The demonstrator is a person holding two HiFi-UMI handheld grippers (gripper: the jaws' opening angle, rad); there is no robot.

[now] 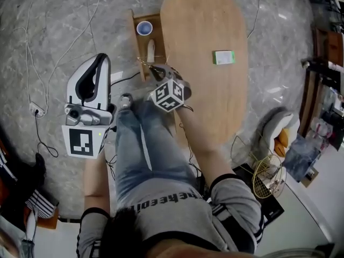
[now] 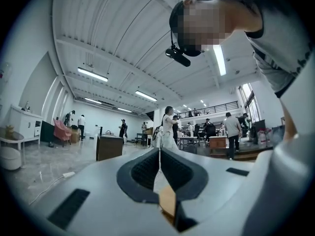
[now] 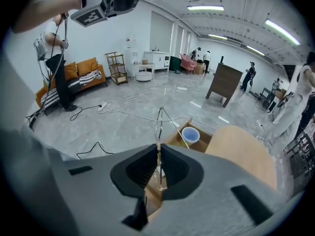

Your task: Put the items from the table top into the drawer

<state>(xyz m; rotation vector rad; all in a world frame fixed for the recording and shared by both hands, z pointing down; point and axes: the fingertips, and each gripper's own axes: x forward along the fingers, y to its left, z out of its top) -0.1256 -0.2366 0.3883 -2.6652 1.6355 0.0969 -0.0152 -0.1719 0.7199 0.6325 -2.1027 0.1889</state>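
Right gripper jaws clamped on thin wire item, open drawer with blue cup just ahead: sink wire below rim before release, likely snagging; left gripper jaws closed, empty; green packet on counter beyond.

Big open hall here, half office, half lab: grey marble floor with cables beyond the right fingers, orange sofa far left of them, strip lights overhead, people around desks past the left fingers.
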